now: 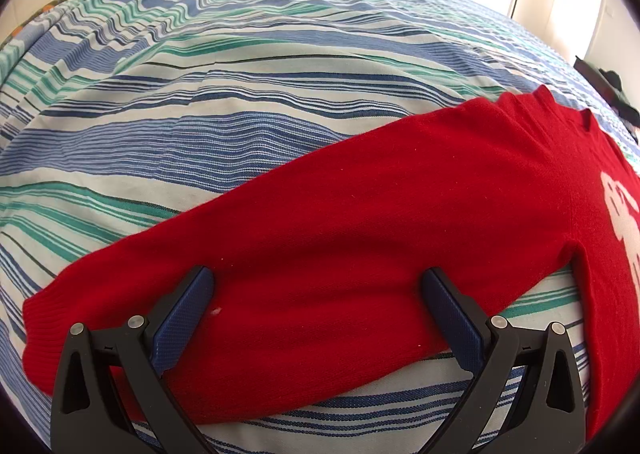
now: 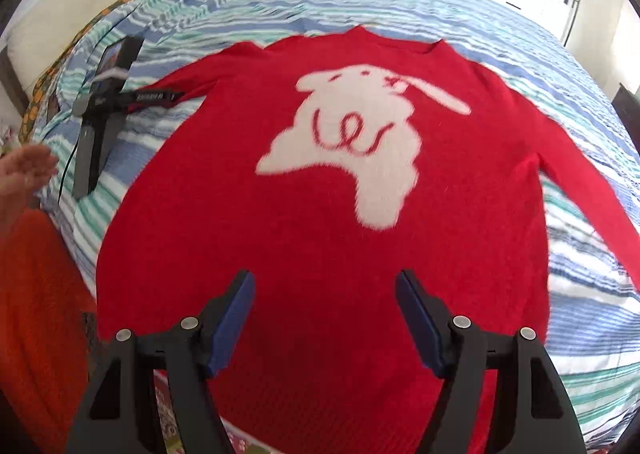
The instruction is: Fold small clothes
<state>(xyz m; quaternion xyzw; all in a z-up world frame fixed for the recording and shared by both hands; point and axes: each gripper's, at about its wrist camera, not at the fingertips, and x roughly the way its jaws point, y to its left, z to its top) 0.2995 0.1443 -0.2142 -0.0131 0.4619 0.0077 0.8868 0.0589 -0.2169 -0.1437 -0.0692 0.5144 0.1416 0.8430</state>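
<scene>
Left wrist view: the red sweater [image 1: 400, 221] is lying flat on the striped bedspread [image 1: 200, 113], its body getting cut off at the right edge. The left gripper [image 1: 320, 286] is hovering over the sleeve, jaws spread wide, gripping nothing. Loads of bare bedspread beyond.

Right wrist view is blurring a bit: the right gripper [image 2: 324, 290] is hanging over the hem, jaws apart, empty. The left sleeve's end is hiding behind the left gripper.
</scene>
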